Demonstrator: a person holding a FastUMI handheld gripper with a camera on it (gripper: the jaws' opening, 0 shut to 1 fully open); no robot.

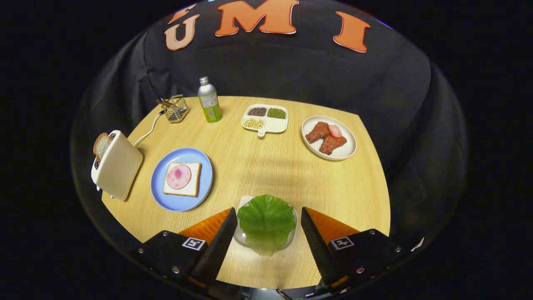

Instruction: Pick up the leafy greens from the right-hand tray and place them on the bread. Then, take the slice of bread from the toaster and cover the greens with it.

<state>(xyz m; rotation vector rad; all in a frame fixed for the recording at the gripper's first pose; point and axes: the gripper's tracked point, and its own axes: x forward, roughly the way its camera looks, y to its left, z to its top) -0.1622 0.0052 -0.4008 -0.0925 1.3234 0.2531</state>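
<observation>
Spread wide, the two fingers of the gripper [269,223] stand on either side of a green, ruffled lettuce leaf [266,220], with a gap between each finger and the leaf, so the jaws are open and grip nothing. That leaf lies flat on a small pale, translucent tray [240,236], which sits on the light wooden round table [266,166] between the fingertips; whether the fingers hover above the table or rest on it cannot be told.

Beyond the left finger is a light blue round plate [164,196] bearing a square slice of white bread [192,180], and a round pink slice of ham [178,176] lies on top of the bread. Just beside that plate, at the table's left edge, stands a cream-coloured toaster [118,166] with a browned slice of toast [101,145] sticking up out of its slot. A white cord [148,130] runs from the toaster toward the back of the table, where a small wire basket [175,108] sits.

Near the basket stands an upright bottle with a silver cap and a green label [209,100]. Further right along the back is a white divided dish [265,118] with dark, green and pale beans in separate compartments. Well apart from the lettuce, beyond the right finger, a white round plate [345,152] holds reddish-brown pieces of meat [325,137] with a pink slice [334,131] resting on them.
</observation>
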